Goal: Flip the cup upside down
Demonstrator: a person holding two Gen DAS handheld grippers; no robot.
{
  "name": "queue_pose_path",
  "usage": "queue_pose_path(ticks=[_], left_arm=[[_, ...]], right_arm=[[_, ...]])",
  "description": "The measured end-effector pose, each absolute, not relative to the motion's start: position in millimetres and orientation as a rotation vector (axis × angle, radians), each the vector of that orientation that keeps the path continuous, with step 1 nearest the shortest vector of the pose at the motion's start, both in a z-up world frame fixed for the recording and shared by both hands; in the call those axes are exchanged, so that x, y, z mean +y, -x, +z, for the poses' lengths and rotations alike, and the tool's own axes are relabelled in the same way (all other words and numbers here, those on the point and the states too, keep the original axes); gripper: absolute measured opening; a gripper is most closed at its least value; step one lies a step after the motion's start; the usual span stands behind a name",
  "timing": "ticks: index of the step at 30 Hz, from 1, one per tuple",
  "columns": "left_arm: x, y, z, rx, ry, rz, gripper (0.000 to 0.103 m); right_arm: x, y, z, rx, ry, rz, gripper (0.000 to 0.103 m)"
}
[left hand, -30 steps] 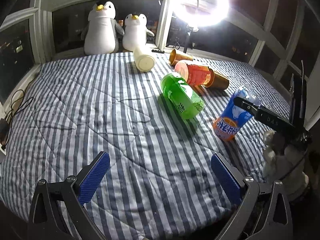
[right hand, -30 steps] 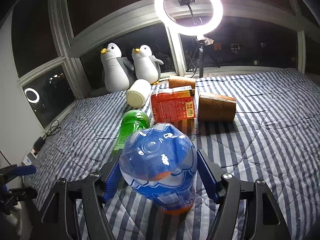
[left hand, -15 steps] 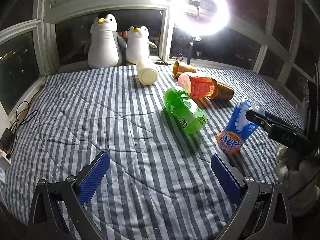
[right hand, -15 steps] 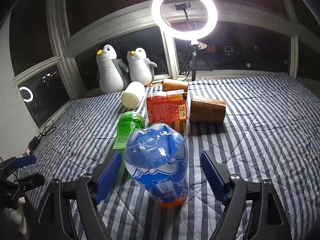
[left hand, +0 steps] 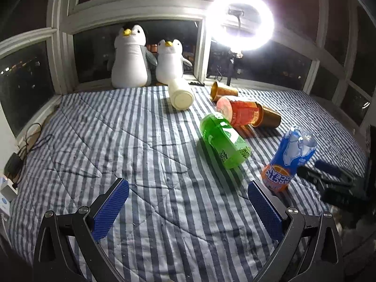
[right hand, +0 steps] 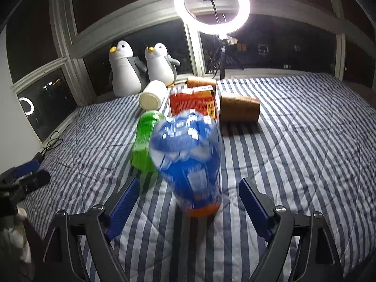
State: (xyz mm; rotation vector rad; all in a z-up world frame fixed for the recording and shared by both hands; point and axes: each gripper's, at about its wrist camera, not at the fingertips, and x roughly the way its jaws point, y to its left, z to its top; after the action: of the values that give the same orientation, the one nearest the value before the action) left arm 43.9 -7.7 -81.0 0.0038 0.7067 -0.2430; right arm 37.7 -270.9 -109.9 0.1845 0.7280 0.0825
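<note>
A blue and orange cup [right hand: 188,162] stands upside down on the striped bed, leaning a little and blurred in the right wrist view. It also shows in the left wrist view [left hand: 287,159], tilted, its printed label inverted. My right gripper [right hand: 189,209] is open, its blue pads on either side of the cup and apart from it. My left gripper [left hand: 188,209] is open and empty over bare bedding at the front left. The right gripper [left hand: 329,176] appears dark beside the cup in the left wrist view.
A green bottle [left hand: 223,138], a red cup [left hand: 239,114], two brown cups [right hand: 239,110] and a cream bottle [left hand: 181,95] lie on their sides mid-bed. Two plush penguins [left hand: 131,58] and a ring light [left hand: 242,21] stand at the window. Cables [left hand: 25,145] lie at left.
My right gripper has opened wider and drawn back from the blue cup, which now stands free and wobbles. The left gripper has drifted slightly.
</note>
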Motion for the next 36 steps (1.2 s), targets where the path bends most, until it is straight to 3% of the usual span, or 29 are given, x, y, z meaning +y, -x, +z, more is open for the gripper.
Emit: queue_pose_path(ticks=[12, 17, 36], left_arm=[[-14, -36, -53, 0.552, -0.007, -0.153, 0.102], [-15, -35, -50, 0.537, 0.001, -0.14, 0.102], [-14, -18, -41, 0.512, -0.006, -0.124, 0.102]], right_arm=[[-264, -11, -89, 0.707, -0.189, 0.064, 0.087], [-263, -4, -72, 0.661, -0.178, 0.04, 0.094], [-257, 5, -56, 0.592, -0.159, 0.007, 0.099]])
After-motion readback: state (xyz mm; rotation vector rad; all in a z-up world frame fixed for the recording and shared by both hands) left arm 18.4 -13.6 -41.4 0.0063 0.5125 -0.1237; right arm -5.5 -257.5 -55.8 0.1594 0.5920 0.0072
